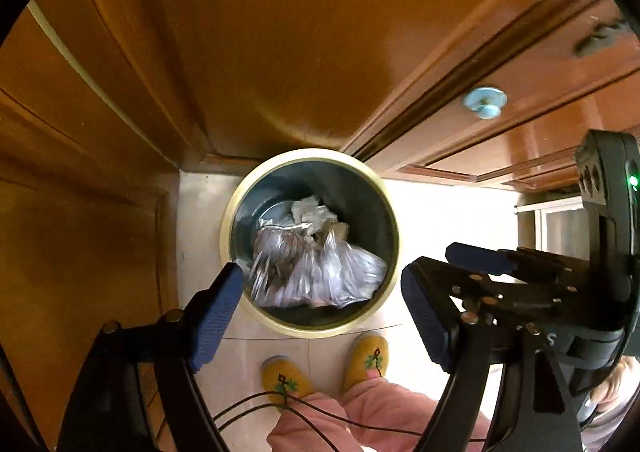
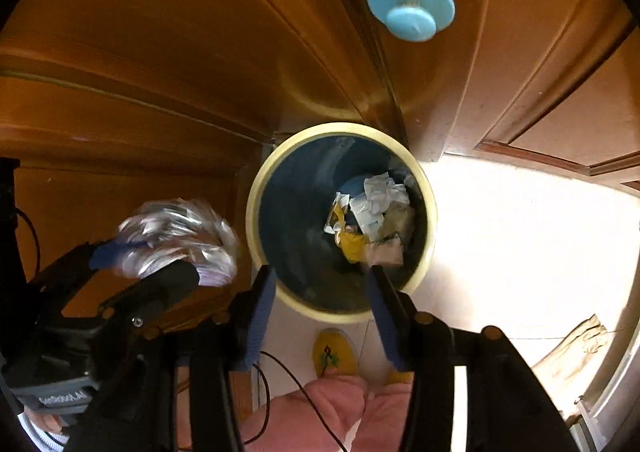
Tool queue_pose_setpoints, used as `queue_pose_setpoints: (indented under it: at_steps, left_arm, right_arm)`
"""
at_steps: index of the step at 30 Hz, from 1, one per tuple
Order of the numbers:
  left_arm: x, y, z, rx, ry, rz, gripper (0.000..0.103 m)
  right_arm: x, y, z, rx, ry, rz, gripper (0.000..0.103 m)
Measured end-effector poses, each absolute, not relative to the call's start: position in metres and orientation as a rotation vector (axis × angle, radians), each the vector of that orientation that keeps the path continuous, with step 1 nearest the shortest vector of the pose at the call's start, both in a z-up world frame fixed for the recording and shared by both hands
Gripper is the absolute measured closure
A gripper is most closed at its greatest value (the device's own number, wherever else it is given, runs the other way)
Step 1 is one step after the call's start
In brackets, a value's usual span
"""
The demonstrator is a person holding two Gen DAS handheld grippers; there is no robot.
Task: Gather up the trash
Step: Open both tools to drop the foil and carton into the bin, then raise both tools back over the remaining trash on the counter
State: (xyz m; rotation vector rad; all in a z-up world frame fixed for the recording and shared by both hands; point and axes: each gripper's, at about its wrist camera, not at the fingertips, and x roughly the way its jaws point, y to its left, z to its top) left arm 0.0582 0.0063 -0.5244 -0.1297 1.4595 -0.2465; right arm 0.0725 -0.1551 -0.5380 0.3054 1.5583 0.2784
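Observation:
A round trash bin with a pale yellow rim [image 1: 228,228] [image 2: 430,207] stands on the floor by wooden doors. My left gripper [image 1: 320,308] is open above it, and a crumpled clear plastic bag [image 1: 316,268] shows between its fingers over the bin mouth. In the right wrist view that bag [image 2: 176,240] is blurred, right at the left gripper's blue fingertips [image 2: 108,254]; I cannot tell if it touches them. My right gripper [image 2: 320,312] is open and empty over the bin's near rim. Crumpled paper and yellow wrappers [image 2: 372,211] lie in the bin.
Brown wooden doors [image 1: 280,31] rise behind the bin, with a light blue doorstop knob [image 2: 412,13] [image 1: 485,101]. The floor is pale tile [image 2: 520,232]. The person's yellow slippers [image 1: 366,356] and pink trousers are just below the bin. Thin black cables hang near the legs.

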Motion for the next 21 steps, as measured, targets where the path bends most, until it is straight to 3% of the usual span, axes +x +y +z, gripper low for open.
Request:
queue_pose_setpoints:
  at_steps: [2, 10, 21]
  left_arm:
    - [0.061, 0.006, -0.526, -0.126, 1.457, -0.234, 0.011]
    - [0.063, 0.007, -0.493, -0.118, 1.449, -0.221, 0.007]
    - [0.043, 0.002, -0.335, -0.100, 1.414, -0.269, 0.007]
  right_arm:
    - [0.072, -0.155, -0.539, 0.306, 1.558, 0.275, 0.051]
    - [0.064, -0.163, -0.502, 0.335, 1.541, 0.263, 0.051]
    - [0.043, -0.165, -0.358, 0.378, 1.498, 0.252, 0.051]
